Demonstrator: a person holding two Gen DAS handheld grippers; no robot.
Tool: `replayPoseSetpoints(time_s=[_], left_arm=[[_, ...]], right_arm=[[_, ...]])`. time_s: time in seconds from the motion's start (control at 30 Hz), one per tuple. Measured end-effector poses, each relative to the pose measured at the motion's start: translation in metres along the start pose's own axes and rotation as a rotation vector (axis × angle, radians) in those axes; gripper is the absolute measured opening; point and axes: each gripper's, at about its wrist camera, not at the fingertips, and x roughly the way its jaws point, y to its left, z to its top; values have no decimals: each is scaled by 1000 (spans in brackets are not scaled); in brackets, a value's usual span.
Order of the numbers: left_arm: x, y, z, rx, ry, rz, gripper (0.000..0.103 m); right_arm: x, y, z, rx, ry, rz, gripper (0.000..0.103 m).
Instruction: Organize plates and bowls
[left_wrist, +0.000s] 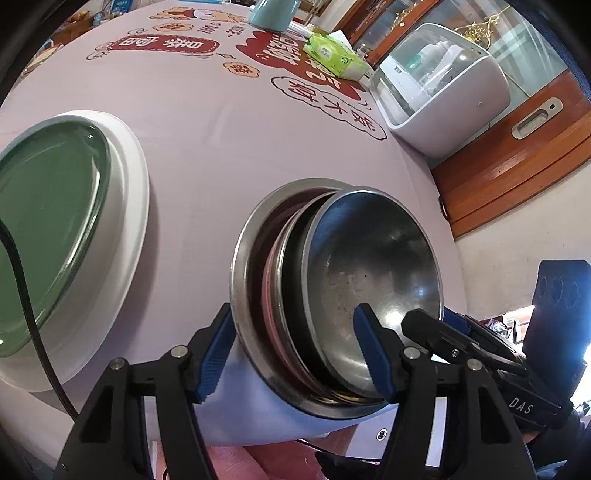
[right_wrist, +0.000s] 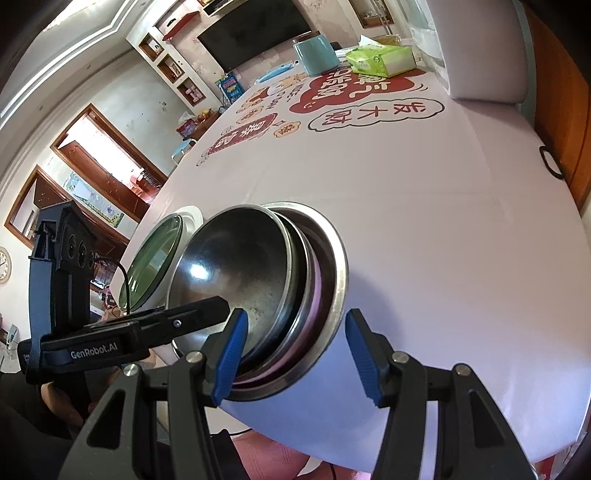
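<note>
Left wrist: each hand-held gripper (left_wrist: 295, 354) straddles the nested steel bowls' (left_wrist: 369, 266) near rims, pads not visibly pressing

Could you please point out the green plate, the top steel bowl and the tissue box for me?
green plate (left_wrist: 48, 229): left wrist view, on its flat centre.
top steel bowl (left_wrist: 373, 266): left wrist view, on its inner wall.
tissue box (right_wrist: 384, 59): right wrist view, on its side face.

Three steel bowls (left_wrist: 369, 280) nest near the table's (left_wrist: 221, 155) near edge; two plates (left_wrist: 55, 221), one mug (left_wrist: 273, 14), one tissue pack (left_wrist: 336, 55).
</note>
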Motion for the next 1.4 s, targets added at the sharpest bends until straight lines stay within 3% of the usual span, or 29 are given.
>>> replayPoseSetpoints(time_s=[0.23, 0.53, 1.07, 1.4], left_arm=[[7, 2, 4, -7, 31, 0, 48], [8, 8, 7, -26, 48, -14, 40], [6, 4, 8, -3, 64, 13, 39], [-28, 0, 12, 16, -2, 49, 39]], right_arm=[[5, -2, 4, 13, 8, 4, 55], [7, -4, 5, 38, 9, 13, 48], [8, -4, 5, 65, 6, 24, 42], [-3, 12, 21, 43, -26, 61, 42]])
